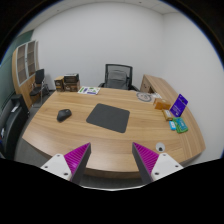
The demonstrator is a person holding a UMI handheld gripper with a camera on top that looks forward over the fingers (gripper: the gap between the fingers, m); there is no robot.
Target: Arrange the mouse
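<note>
— One big wooden table (60,140) fills most of the view, curved at its near edge. What sits behind it?

— White walls, a shelf unit (23,62) at about ten o'clock, and a black mesh chair (118,76) at twelve, pushed up to the far edge. A second dark chair (39,84) stands at the table's left end, and a side desk (158,86) runs off at two o'clock.

— And on the table itself?

— A dark mat (109,117) lies near the middle, flat. The mouse (64,115) is at ten o'clock from the gripper (111,160), left of the mat and apart from it, resting on bare wood. A purple box (179,103) stands at two o'clock near the right edge, with a small teal item (180,125) just in front of it. Papers (90,91) lie at the far side, and some small brown boxes (69,83) at eleven.

— Anything between the gripper and the mouse?

— Only open tabletop.

— The jaws?

— Spread wide, nothing held. Both pink pads (76,157) hover over the near edge, well short of the mouse.
</note>
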